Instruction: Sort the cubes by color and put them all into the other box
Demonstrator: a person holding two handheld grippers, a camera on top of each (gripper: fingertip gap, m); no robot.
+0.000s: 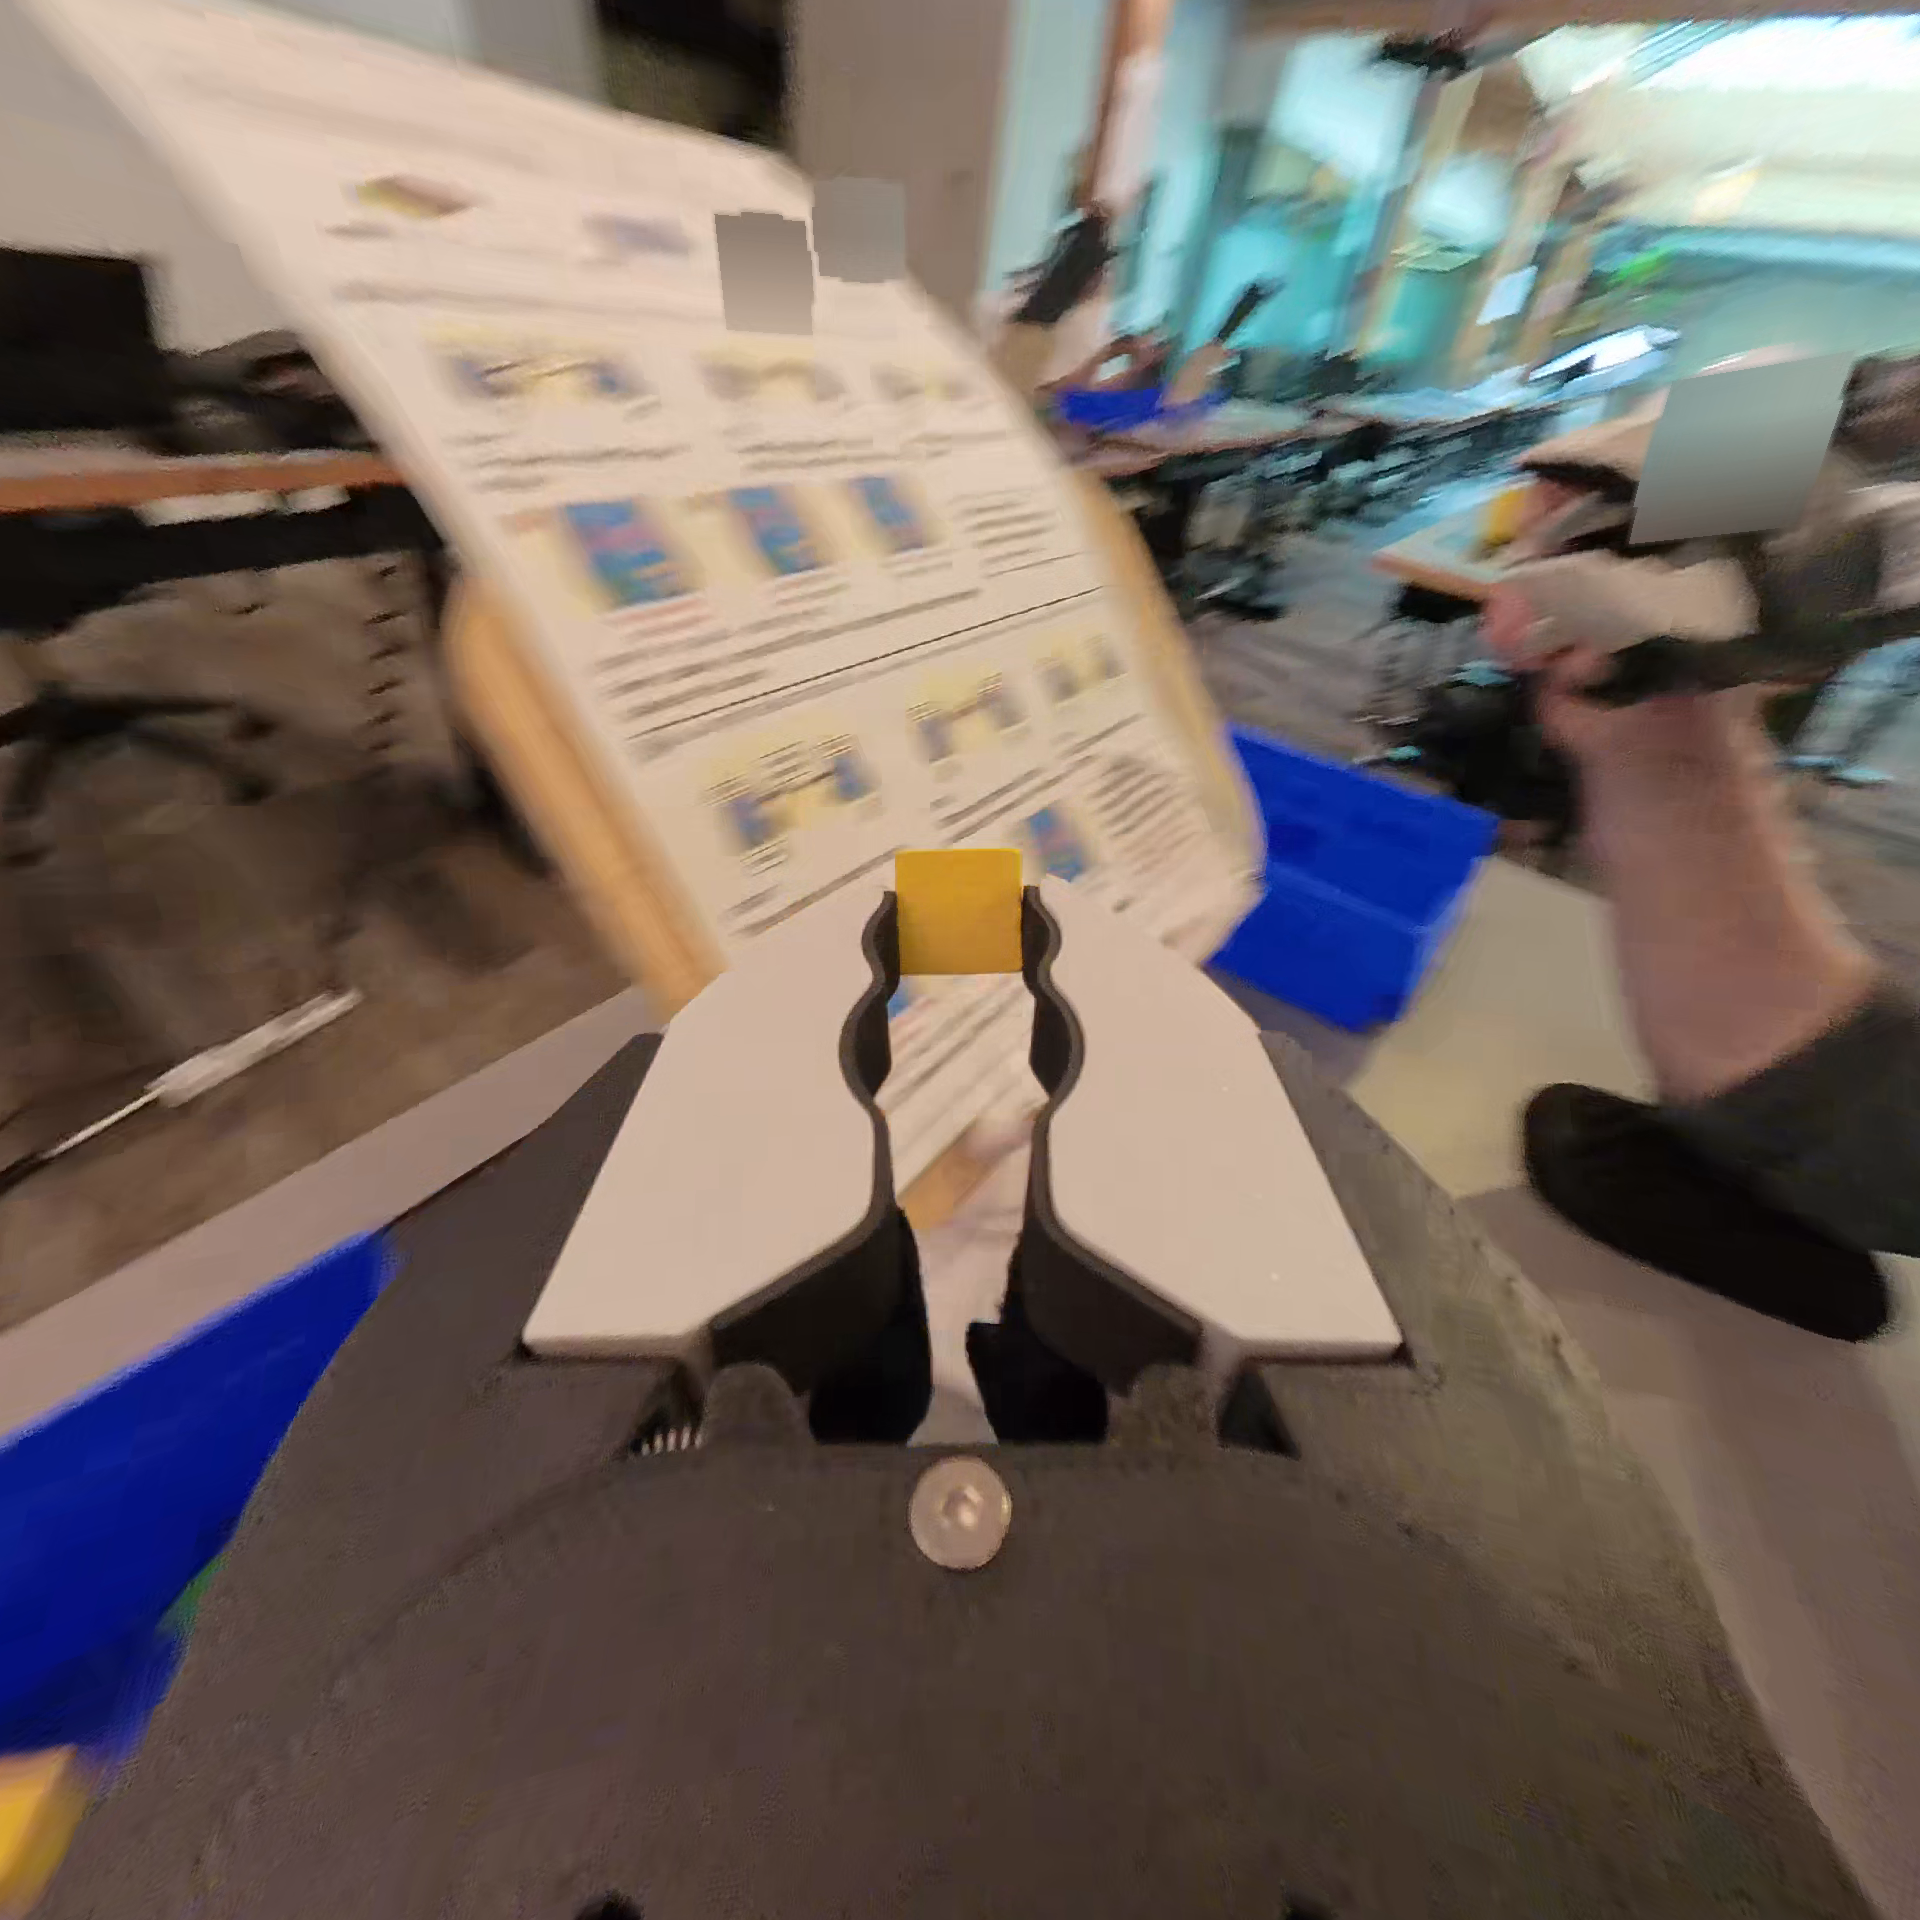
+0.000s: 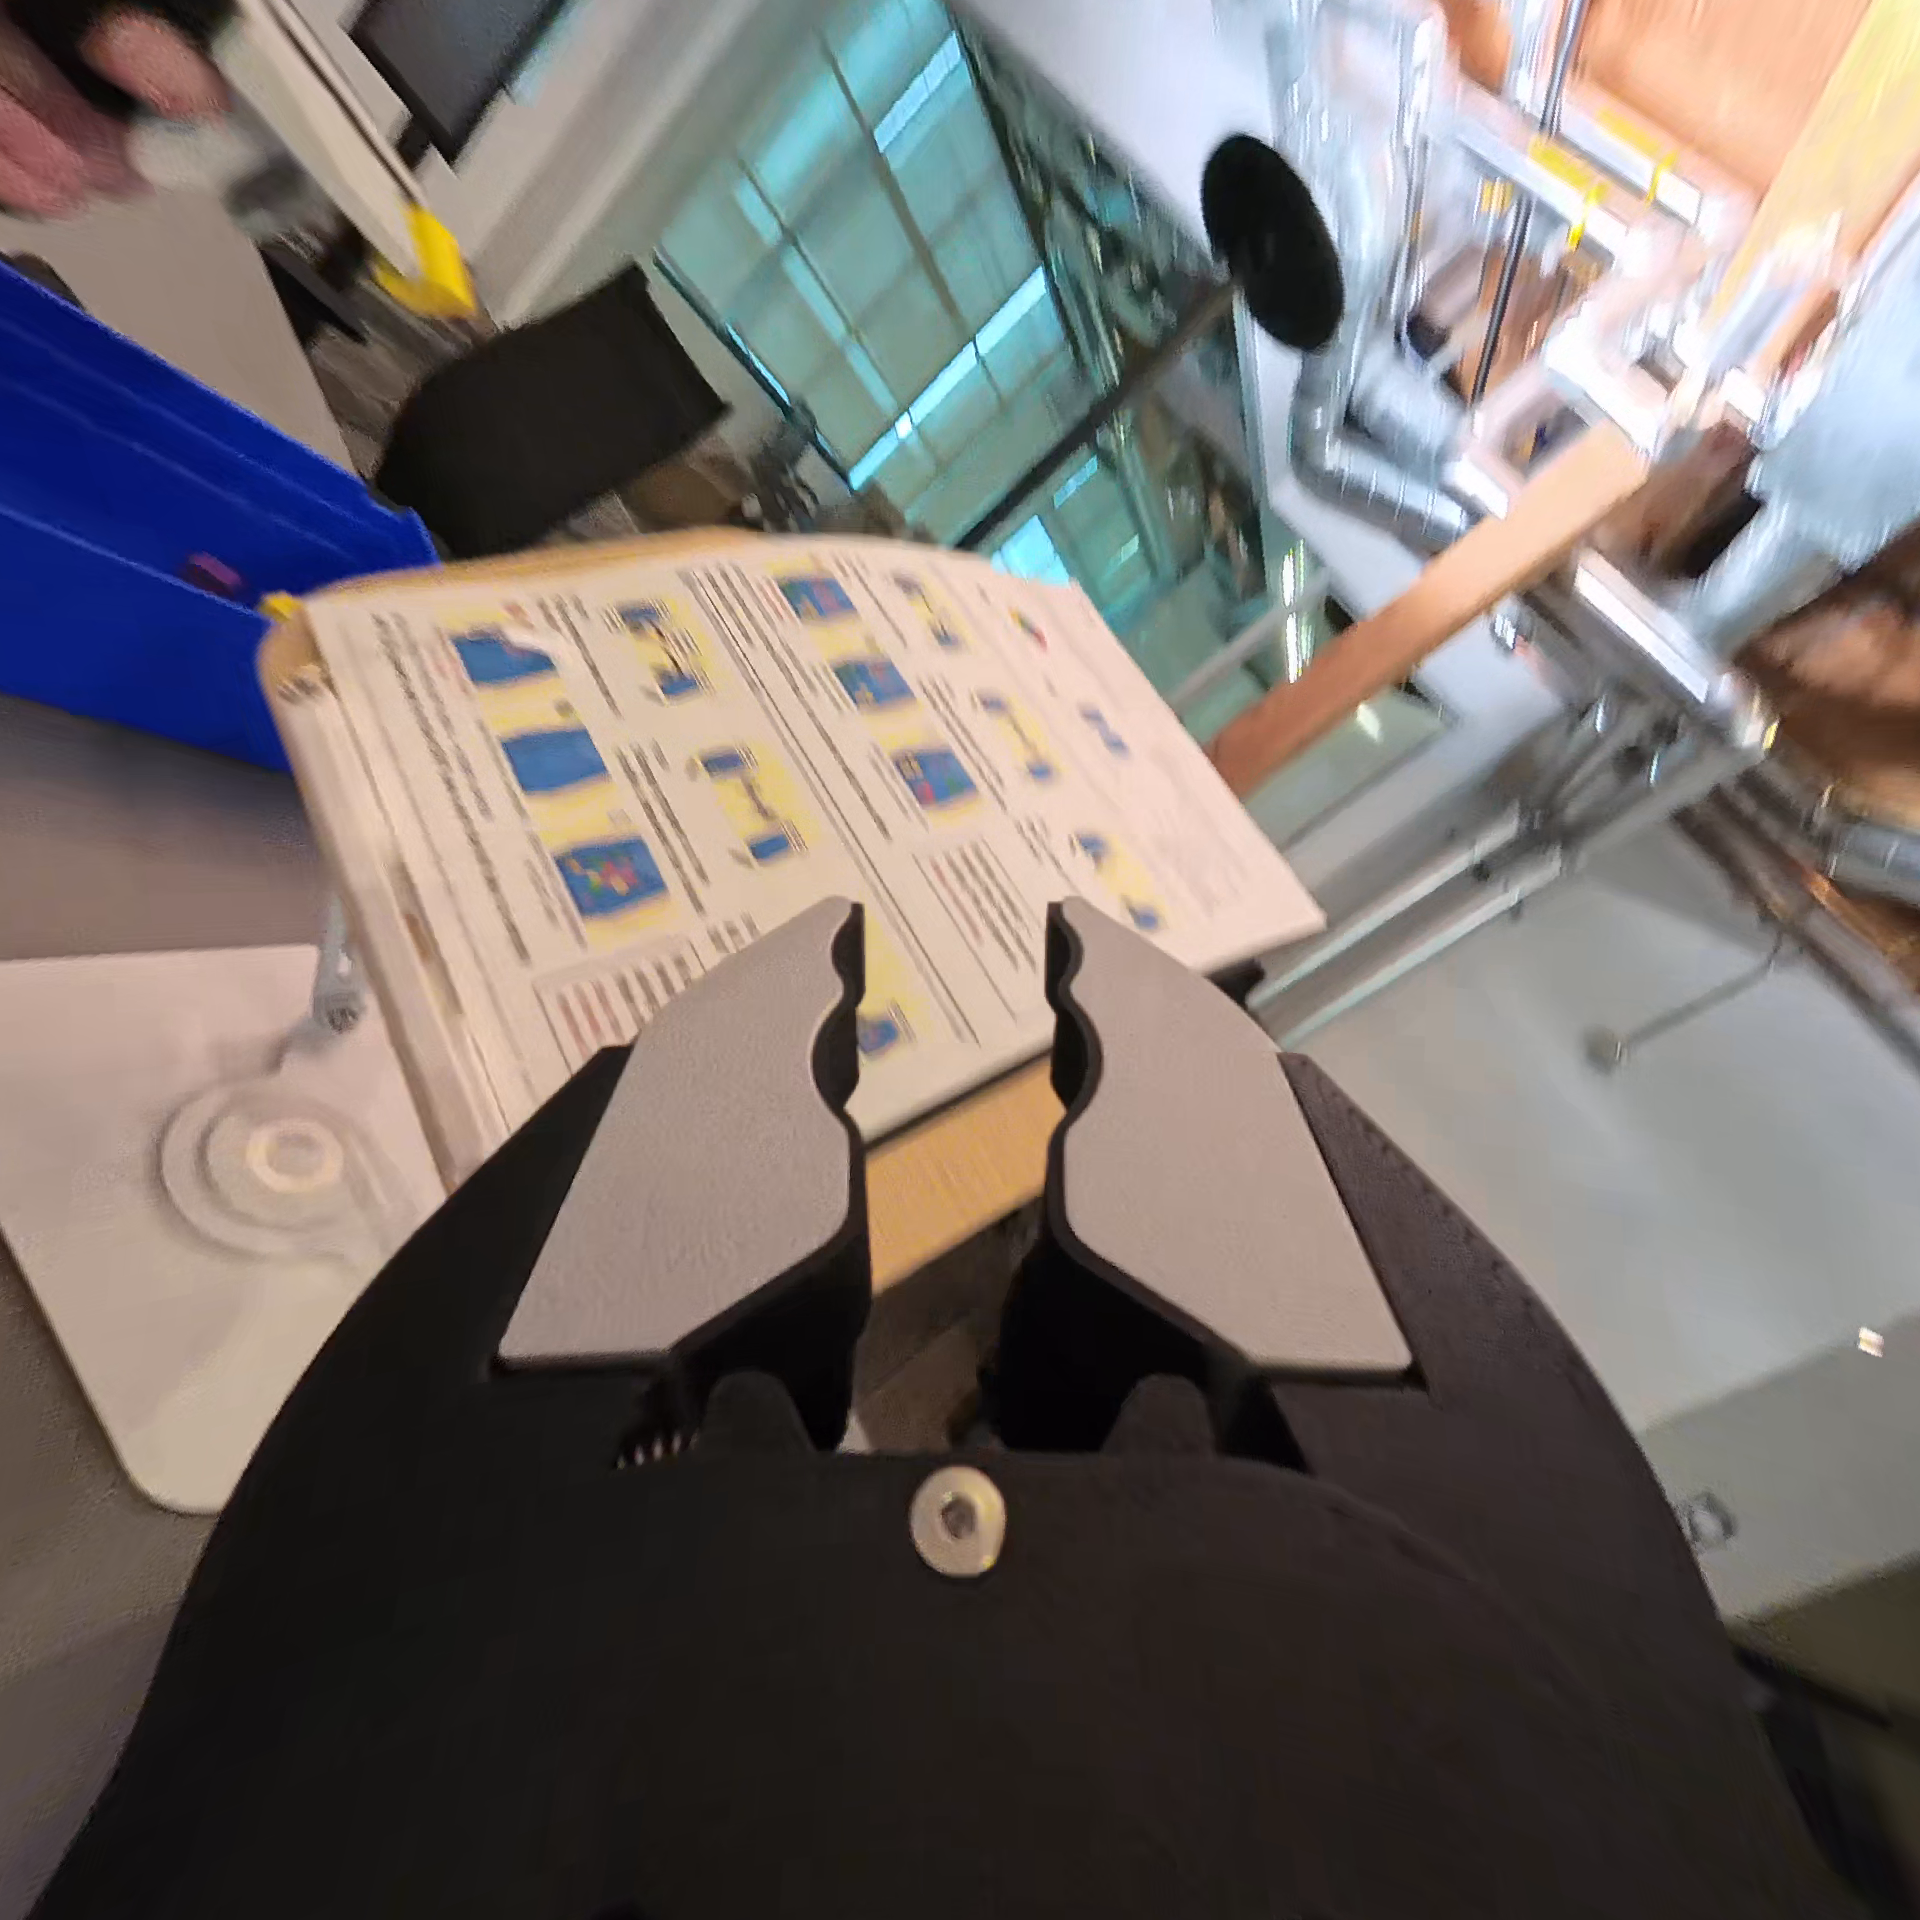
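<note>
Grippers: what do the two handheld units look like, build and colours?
Both match: left gripper and right gripper have flat light-grey fingers with wavy black inner pads, on a rounded textured black body with a silver screw. No cables visible.

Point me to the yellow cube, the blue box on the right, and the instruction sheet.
yellow cube (image 1: 958, 912), left wrist view, front face.
blue box (image 1: 1351, 894), left wrist view, side wall.
instruction sheet (image 2: 790, 769), right wrist view, page middle.

Cube (image 1: 957, 912) pinched between left gripper (image 1: 957, 940) fingers, ahead of tilted instruction sheet (image 1: 790, 540). Box (image 1: 1351, 883) right of sheet, on worktop (image 1: 1621, 1455). Right gripper (image 2: 954, 971) fingers apart over same sheet; box (image 2: 156, 540) to its left.
</note>
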